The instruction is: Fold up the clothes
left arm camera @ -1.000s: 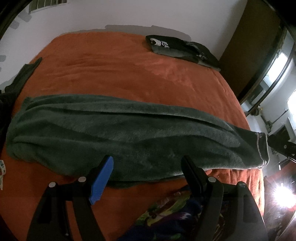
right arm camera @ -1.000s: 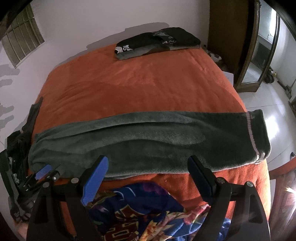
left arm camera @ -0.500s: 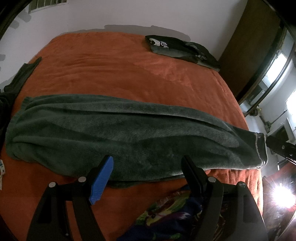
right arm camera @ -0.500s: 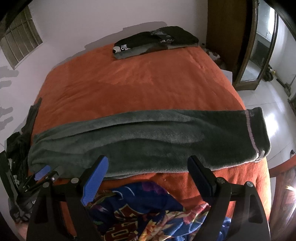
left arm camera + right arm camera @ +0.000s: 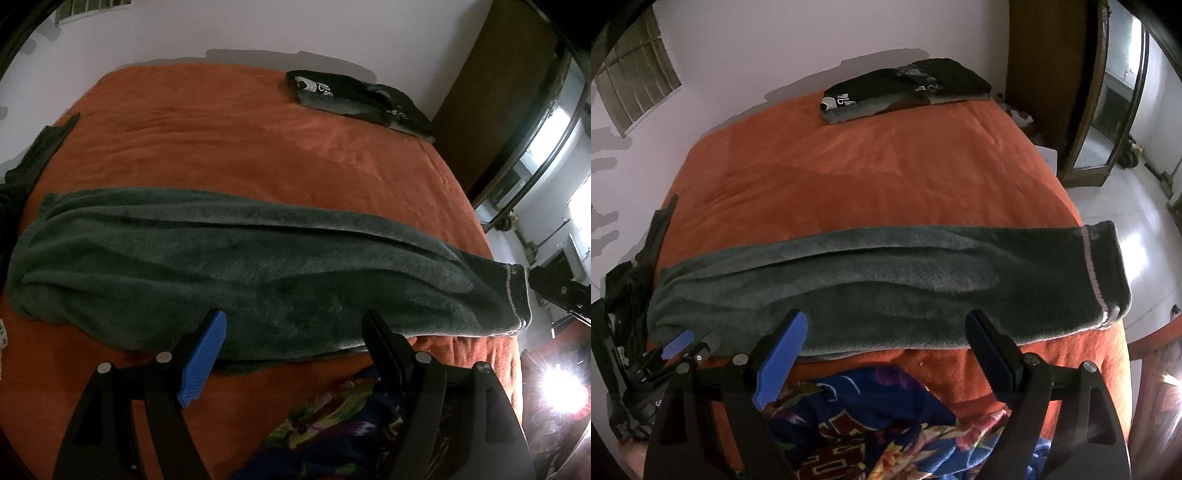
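Left wrist view: left gripper (image 5: 293, 328) jaws spread wide, nothing between them, hovering over the near edge of the bed (image 5: 229, 147). Orange bedcover, no containers anywhere in view. Long dark green fleece garment (image 5: 236, 273) lies flat across the bed side to side, folded lengthwise, its striped cuff end (image 5: 517, 295) at the right edge of the bed. Tips of both fingers sit over the garment's near edge; touching or not, cannot tell. Stack of folded dark clothes (image 5: 354, 98) at the far right corner by the wall. Colourful printed fabric (image 5: 332, 417) bunched at the near edge under the right-hand finger. Dark clothing (image 5: 33, 155) hangs off the left side. Black piece of the right gripper (image 5: 554, 288) pokes in just past the cuff. Bright light glare bottom right, only here.

Right wrist view: right gripper (image 5: 886, 332) also wide open and empty, fingertips over the green garment's (image 5: 886, 280) near edge. Only this view shows the left gripper's (image 5: 685, 345) blue pad and black frame, low left at the garment's left end, plus a mirrored wardrobe door (image 5: 1108, 103), white floor and a barred window (image 5: 635, 85). Folded stack (image 5: 908, 88) at the far edge, printed fabric (image 5: 879, 417) bigger and clearer here, blue with red patches.
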### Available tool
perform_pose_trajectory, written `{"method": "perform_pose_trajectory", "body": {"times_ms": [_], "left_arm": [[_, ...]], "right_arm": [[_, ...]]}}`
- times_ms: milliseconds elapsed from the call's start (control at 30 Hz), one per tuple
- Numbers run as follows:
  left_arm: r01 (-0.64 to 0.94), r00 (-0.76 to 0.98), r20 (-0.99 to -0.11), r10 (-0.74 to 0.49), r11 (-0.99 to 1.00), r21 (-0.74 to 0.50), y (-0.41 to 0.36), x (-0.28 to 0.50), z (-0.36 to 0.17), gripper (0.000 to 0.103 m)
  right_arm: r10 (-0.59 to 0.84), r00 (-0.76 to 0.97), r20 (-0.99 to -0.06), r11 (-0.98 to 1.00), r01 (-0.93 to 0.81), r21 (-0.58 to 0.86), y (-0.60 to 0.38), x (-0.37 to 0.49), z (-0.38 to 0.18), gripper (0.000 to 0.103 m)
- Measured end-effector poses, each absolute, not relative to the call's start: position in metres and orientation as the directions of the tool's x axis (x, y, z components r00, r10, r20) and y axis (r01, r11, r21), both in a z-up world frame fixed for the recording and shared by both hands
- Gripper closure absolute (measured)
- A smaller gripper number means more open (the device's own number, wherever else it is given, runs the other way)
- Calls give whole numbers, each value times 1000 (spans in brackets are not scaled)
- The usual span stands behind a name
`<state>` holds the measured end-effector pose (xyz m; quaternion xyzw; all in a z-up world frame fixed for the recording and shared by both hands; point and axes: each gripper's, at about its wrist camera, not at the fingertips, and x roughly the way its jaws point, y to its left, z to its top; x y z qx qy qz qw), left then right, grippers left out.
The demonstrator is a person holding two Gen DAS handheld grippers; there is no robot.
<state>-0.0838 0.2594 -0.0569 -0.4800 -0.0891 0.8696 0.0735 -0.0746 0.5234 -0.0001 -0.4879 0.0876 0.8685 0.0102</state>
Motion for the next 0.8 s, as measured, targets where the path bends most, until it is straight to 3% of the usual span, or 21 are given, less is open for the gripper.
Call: {"method": "perform_pose_trajectory", "body": {"times_ms": [467,633,800], "left_arm": [[-19,-483,-859,171,-982,-186,244,-78,-64,26],[39,-451,-872,191,-972,-234,208,-72,-46,26],[136,-476,-878,42,-983,-121,165,-70,-13,26]], "right_arm": [[-110,-519,-848,-967,-141,211,523,-73,1,16],[-177,-467,-866,-939,-183,290,505,-88,2,16],[-221,-428,-876,-956,-84,282,449,-114,22,16]]}}
